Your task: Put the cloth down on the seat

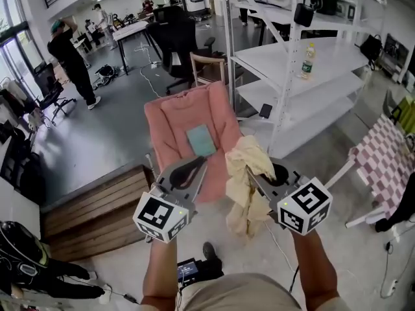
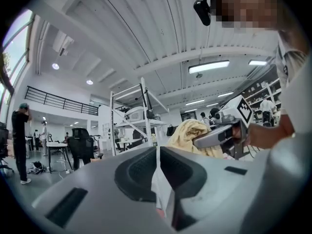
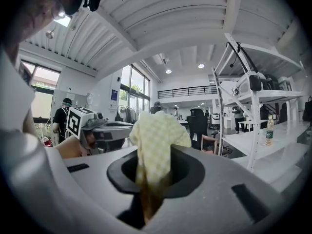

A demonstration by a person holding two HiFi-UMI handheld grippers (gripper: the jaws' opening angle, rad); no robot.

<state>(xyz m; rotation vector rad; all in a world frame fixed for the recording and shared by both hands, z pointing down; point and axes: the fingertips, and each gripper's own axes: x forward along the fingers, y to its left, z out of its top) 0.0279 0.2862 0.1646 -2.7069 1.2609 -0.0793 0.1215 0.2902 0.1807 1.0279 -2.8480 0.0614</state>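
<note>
Head view: one white shelf rack (image 1: 331,57), one bottle (image 1: 308,60) on it. One pink seat (image 1: 172,128), one teal square (image 1: 201,140) lying on it. One yellow cloth (image 1: 243,186) hangs near seat, clamped in right gripper (image 1: 256,180). Left gripper (image 1: 192,169) jaws together, empty.

the cloth (image 1: 246,186) is soft, crumpled weave; seat (image 1: 170,131) padded pink fabric; left tool (image 1: 198,164) and right tool (image 1: 251,172) matt grey plastic; platform (image 1: 97,206) rough wood; floor (image 1: 110,135) glossy.

I saw a pad (image 1: 201,140) lying on the seat (image 1: 170,129). The rack (image 1: 279,60) stood right of the seat, the cloth (image 1: 245,185) before it.
</note>
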